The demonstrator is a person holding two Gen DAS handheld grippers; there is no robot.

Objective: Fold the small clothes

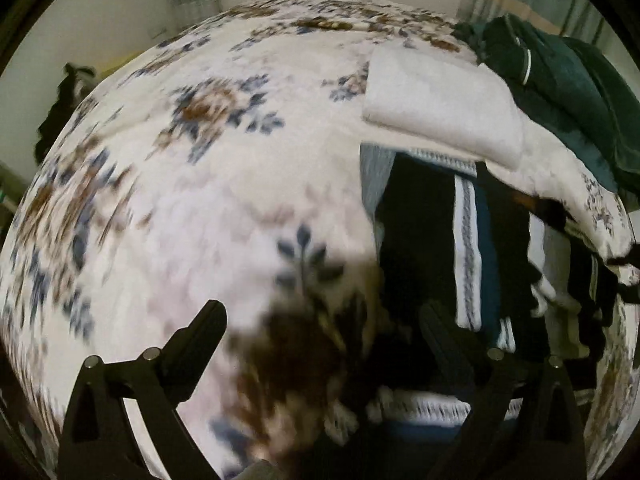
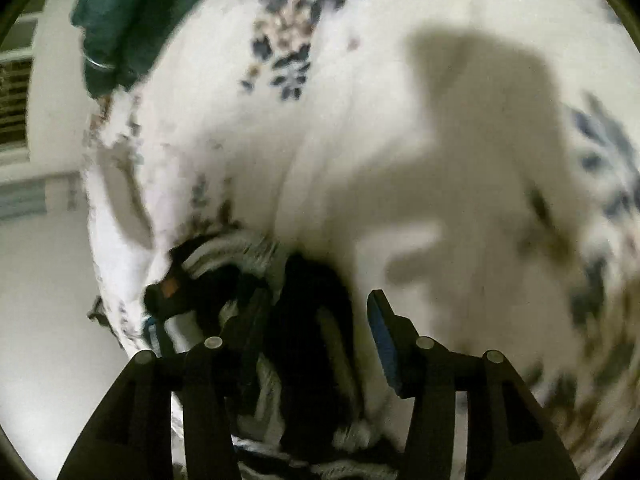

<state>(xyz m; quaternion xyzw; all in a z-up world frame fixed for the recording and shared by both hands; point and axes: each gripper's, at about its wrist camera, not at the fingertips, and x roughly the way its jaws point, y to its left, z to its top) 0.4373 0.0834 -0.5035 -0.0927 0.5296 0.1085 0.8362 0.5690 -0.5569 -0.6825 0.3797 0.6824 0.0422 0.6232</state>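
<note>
Both grippers tilt steeply down over the bed [image 1: 208, 184]. The left gripper [image 1: 320, 320] gapes wide, holding nothing. The right gripper [image 2: 316, 304] stands part open, straddling the dark striped clothes [image 2: 304, 320] without pressing them. A folded white cloth [image 1: 440, 108] lies beyond.

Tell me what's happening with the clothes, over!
Left gripper open, empty, above the floral blanket. Right gripper open over the dark striped clothes pile, nothing held. White folded cloth sits apart. Nothing in the way.
</note>
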